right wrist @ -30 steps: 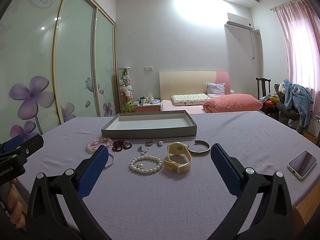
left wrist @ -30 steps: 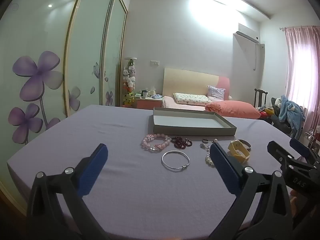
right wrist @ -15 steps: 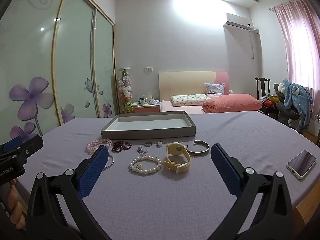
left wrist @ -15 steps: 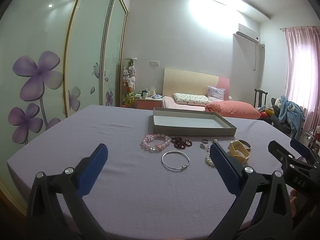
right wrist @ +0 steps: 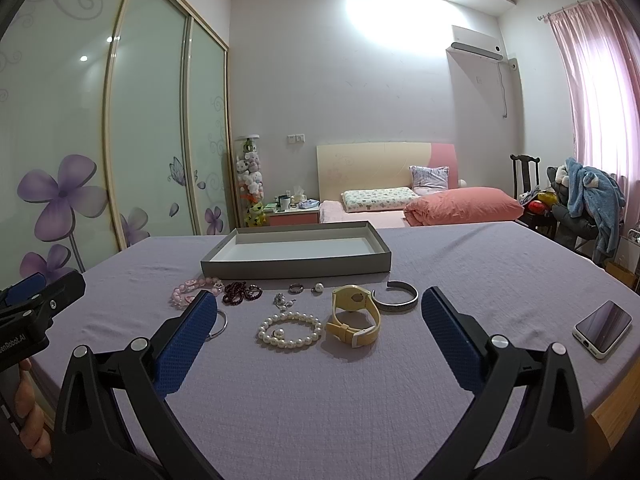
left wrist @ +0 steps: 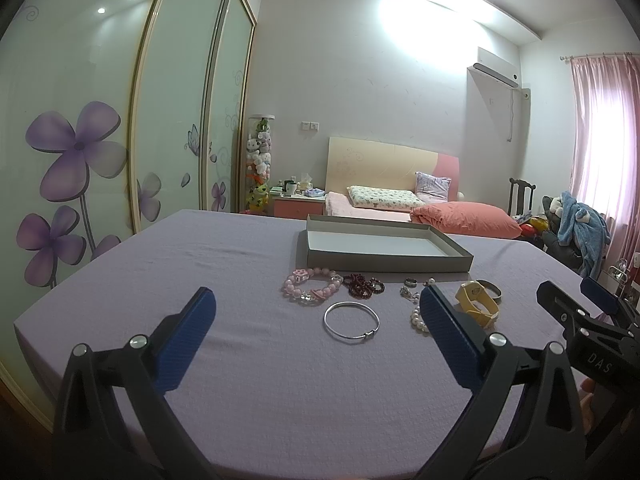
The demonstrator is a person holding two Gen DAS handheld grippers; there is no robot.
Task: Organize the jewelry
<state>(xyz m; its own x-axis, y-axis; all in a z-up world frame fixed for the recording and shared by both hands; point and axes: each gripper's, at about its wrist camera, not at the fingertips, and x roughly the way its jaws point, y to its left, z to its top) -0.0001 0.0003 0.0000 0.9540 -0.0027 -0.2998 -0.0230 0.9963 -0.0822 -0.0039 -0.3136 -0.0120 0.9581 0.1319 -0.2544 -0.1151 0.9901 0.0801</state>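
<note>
A shallow grey tray [left wrist: 384, 264] [right wrist: 296, 269] with a white floor sits on the purple cloth. In front of it lie a pink bead bracelet [left wrist: 311, 291] [right wrist: 188, 292], a dark red bead bracelet [left wrist: 363, 285] [right wrist: 240, 293], a thin silver bangle [left wrist: 351, 319] partly hidden by a finger in the right wrist view, a pearl bracelet [right wrist: 289, 329], a yellow watch [right wrist: 354, 316] [left wrist: 478, 307], a silver cuff [right wrist: 395, 297], a ring [right wrist: 296, 289] and small pieces. My left gripper [left wrist: 316, 328] and right gripper [right wrist: 316, 328] are both open and empty, short of the jewelry.
A phone [right wrist: 604, 329] lies at the table's right edge. Beyond the table stand a bed with a pink quilt [right wrist: 460, 204], a nightstand [right wrist: 292, 216], sliding wardrobe doors [left wrist: 100, 140] on the left and a chair with clothes [right wrist: 584, 204] on the right.
</note>
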